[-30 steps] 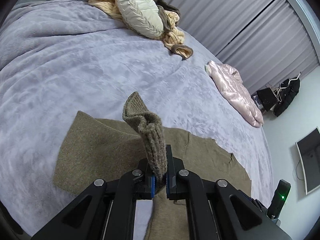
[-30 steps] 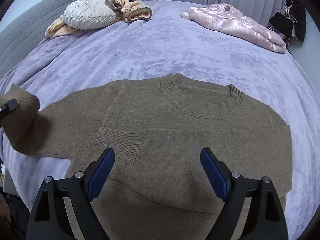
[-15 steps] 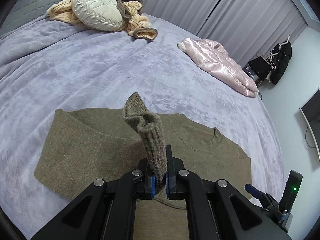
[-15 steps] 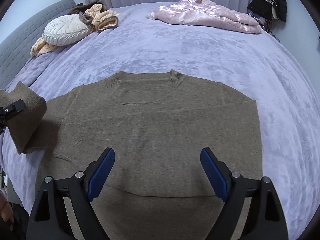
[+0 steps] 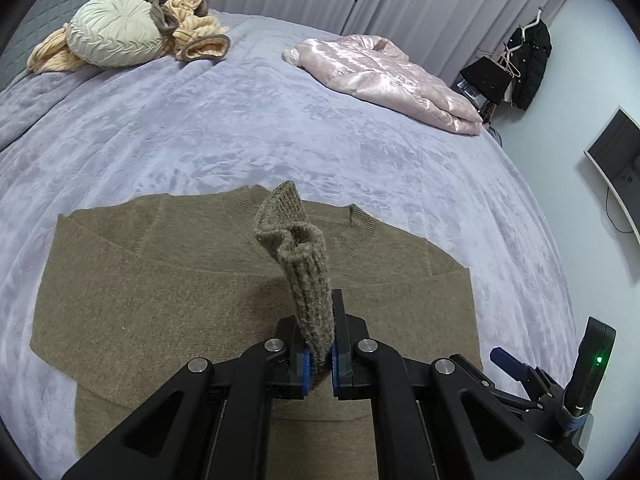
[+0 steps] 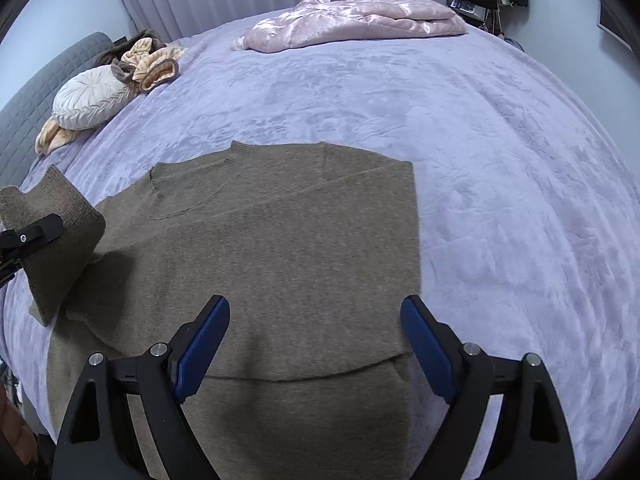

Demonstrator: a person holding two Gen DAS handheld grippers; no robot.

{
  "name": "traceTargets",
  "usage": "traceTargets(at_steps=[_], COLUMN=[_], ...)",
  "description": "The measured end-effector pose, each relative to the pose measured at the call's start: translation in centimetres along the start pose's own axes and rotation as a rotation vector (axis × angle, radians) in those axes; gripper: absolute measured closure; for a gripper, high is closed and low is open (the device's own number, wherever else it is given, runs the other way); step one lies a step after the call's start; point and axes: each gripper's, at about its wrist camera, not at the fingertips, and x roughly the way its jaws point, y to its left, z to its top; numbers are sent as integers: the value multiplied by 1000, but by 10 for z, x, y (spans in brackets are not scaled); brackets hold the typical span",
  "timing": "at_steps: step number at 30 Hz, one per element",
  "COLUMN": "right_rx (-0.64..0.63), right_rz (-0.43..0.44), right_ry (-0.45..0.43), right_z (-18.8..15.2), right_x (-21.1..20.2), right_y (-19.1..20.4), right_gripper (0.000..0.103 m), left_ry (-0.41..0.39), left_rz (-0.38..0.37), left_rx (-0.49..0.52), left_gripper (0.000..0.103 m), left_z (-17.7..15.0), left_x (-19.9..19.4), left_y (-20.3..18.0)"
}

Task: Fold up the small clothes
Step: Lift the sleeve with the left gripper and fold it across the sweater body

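An olive-brown knit sweater (image 5: 168, 300) lies flat on the lilac bed, neckline away from me; it also shows in the right wrist view (image 6: 288, 248). My left gripper (image 5: 319, 360) is shut on the ribbed sleeve cuff (image 5: 296, 248), holding it up above the sweater's body. The lifted cuff (image 6: 52, 224) shows at the left edge of the right wrist view, with the left gripper's fingertip (image 6: 36, 234) on it. My right gripper (image 6: 316, 344) is open and empty, hovering over the sweater's lower part; its right sleeve looks folded in.
The lilac blanket (image 5: 280, 128) covers the bed. A pink shiny jacket (image 5: 384, 76) lies at the far right. A round cream cushion (image 5: 116, 36) and peach-brown clothes (image 5: 196, 36) sit at the far left by the grey headboard. A monitor (image 5: 616, 160) hangs on the right wall.
My left gripper has carried the sleeve cuff rightward, from beside the sweater to over its body. The right gripper's view has swung right; its jaws stay open.
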Motion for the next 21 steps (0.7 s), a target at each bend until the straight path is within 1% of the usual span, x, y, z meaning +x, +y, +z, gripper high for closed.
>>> traceTargets(at_steps=[8, 15, 21], right_rx=[53, 68, 92], right_rz=[-20, -18, -16], right_ry=[-27, -34, -22], right_z=[2, -1, -6], right_x=[-8, -9, -3], right_y=[-49, -69, -81], right_gripper=[13, 13, 14], left_ry=[49, 88, 134], left_rz=[-15, -3, 13], left_rx=[84, 192, 241], left_gripper=[95, 95, 95], left_z=[-11, -30, -46], left_x=[30, 54, 77], left_y=[-62, -116, -138])
